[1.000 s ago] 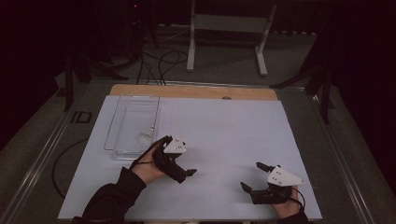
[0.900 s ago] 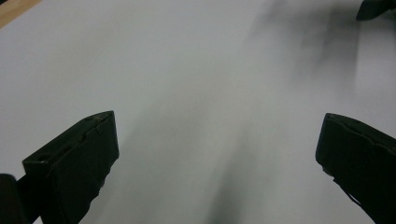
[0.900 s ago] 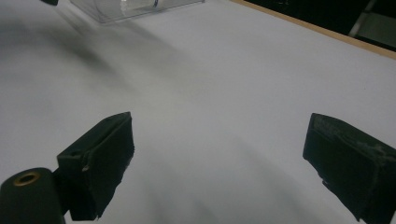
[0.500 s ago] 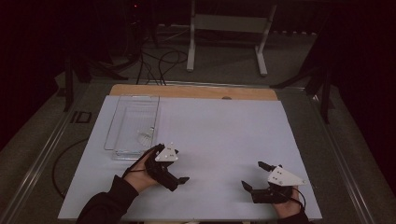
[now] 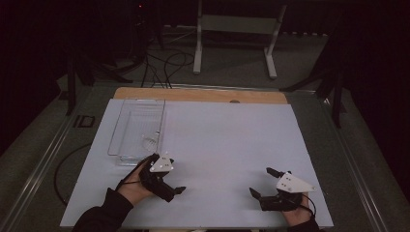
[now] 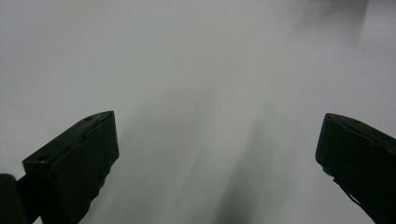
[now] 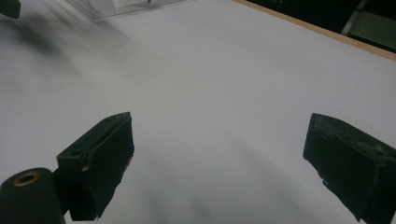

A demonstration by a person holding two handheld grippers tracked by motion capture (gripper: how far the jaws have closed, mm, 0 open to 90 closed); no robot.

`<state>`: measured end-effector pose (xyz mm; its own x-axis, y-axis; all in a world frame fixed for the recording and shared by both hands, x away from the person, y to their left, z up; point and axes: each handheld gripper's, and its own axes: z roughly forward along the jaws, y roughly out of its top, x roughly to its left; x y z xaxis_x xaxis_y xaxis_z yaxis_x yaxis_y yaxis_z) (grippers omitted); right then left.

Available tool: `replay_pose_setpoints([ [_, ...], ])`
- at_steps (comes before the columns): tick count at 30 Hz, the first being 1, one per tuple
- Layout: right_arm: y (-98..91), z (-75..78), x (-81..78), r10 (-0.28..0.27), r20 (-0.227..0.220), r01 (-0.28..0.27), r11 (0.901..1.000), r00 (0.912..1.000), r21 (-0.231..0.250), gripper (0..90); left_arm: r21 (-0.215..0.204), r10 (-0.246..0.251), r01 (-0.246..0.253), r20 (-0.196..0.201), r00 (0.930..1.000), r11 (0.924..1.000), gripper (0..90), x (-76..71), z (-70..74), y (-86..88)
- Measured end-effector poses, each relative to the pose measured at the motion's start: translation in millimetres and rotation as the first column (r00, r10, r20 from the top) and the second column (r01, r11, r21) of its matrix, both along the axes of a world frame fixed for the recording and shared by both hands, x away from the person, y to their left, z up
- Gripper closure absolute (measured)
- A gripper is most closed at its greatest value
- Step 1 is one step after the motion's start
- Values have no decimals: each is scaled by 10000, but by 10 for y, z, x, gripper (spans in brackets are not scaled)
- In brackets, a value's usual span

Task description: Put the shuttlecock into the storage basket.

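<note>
Clear plastic tray, long and shallow with upright walls, on the white table sheet at the far left; something small and pale inside near its near end. No legible writing anywhere. Left gripper just near of the tray, jaws apart, nothing between. Right gripper at the near right, jaws likewise wide apart, well away from the tray.

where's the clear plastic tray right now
In the high view, the clear tray lies on the white table, left side toward the far edge, just beyond the left gripper.
</note>
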<state>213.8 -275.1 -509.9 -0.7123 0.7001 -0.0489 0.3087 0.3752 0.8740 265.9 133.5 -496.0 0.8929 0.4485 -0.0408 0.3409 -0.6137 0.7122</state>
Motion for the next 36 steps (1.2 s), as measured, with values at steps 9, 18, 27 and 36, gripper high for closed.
replay_pose_setpoints([
  [9,3,-10,5,53,-84,-53,10000,10000,-19,86,-100,335,-335,39,9994,9994,0,-68,-17,146],
  [18,7,-21,8,120,-208,-120,9999,9997,-6,86,-137,759,-759,4,9971,9970,0,-146,-65,303],
  [27,9,-25,11,160,-216,-161,9999,9996,-39,86,-417,1391,-1400,-236,9900,9893,1,-213,-138,398],
  [36,8,-27,12,202,-251,-204,9998,9995,-49,86,-550,1988,-1987,-55,9800,9785,1,-271,-199,435],
])
